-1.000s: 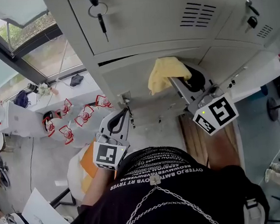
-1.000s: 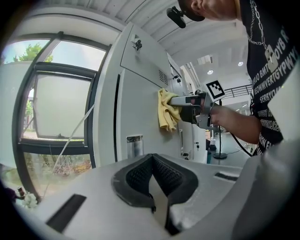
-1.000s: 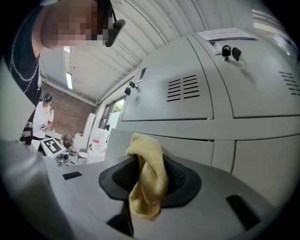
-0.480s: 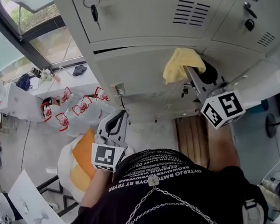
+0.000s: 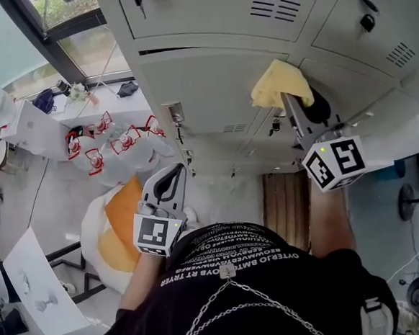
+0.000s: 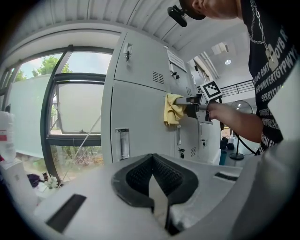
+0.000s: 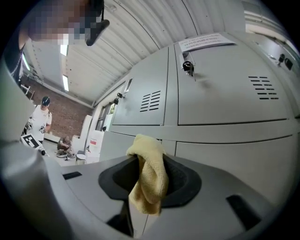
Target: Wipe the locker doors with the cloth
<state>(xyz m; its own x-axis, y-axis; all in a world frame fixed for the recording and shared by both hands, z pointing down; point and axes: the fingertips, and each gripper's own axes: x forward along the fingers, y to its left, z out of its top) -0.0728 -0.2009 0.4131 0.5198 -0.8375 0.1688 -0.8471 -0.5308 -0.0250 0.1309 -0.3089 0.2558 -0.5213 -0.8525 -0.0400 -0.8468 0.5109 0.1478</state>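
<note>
Bright workroom daylight falls along a bank of pale grey metal locker doors (image 5: 202, 77) that fills the space ahead. Nearest, the left gripper (image 6: 152, 183) hangs low by the person's waist, its dark ribbed pads pressed together on nothing and taking no part. Further out, the right gripper (image 5: 296, 106) reaches forward at arm's length, its jaws pinching a soft yellow terry cloth (image 7: 149, 180) that bunches above them and droops between them. That cloth appears to lie against a middle-tier door, just below the seam under the upper doors with their black vent slots (image 5: 278, 6). Beyond, to the left, stands a tall dark-framed window (image 5: 76, 36). The wiping stroke looks under way; next it calls for steady pressure into the panel and a sweep across the untouched metal, keeping the grip firm.
</note>
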